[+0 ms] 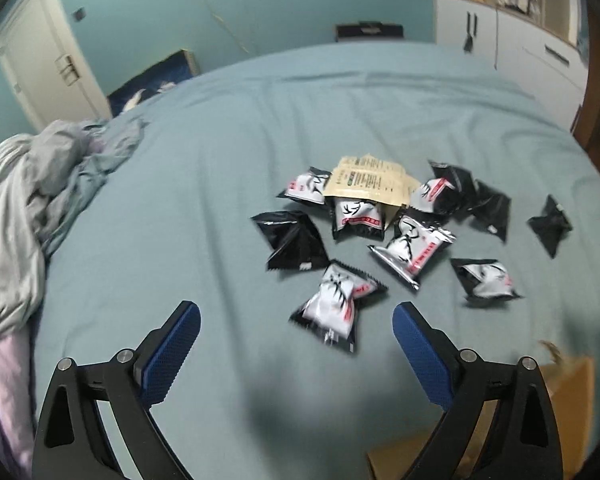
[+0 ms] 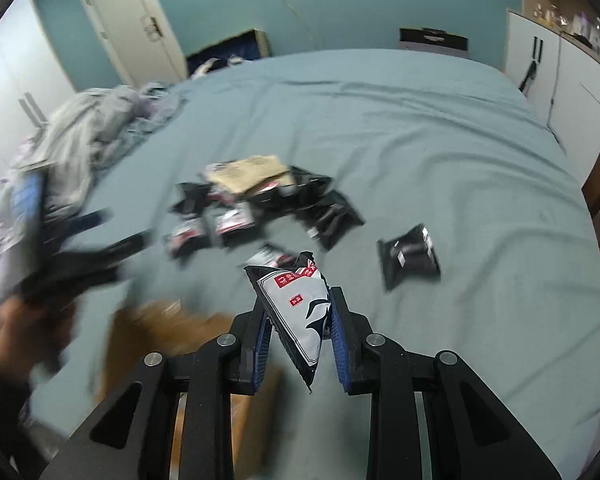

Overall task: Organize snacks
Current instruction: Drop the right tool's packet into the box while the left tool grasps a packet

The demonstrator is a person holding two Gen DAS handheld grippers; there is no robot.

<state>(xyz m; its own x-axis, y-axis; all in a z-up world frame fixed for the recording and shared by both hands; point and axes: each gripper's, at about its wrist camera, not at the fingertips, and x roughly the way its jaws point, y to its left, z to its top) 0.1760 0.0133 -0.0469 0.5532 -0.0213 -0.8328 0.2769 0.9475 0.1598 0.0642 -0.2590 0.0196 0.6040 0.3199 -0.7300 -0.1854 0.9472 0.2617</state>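
Two grippers shared this scatter of snack packets on the blue-grey bedsheet. At left, my left gripper stood with its blue pads spread wide and nothing touching either pad; the nearest packet, black at its crimped ends with a white printed face, lay just ahead of the gap and slightly toward my right finger, its long axis running on a diagonal from far right to near left, so roughly along my line of approach, not across it. I judged that closing on it called for a short forward reach, the pads falling on its long sides. Beyond it lay the main heap, black and white packets crowded around a tan pouch, with one black packet well apart at far right. A brown cardboard box showed at the near right corner, partly hidden behind my right finger. At right, my right gripper was clamped on a grey-and-white packet, pinched across its width with its long axis standing up out of the jaws. The box lay just below and to its left, blurred, nearer to this hand than the heap.
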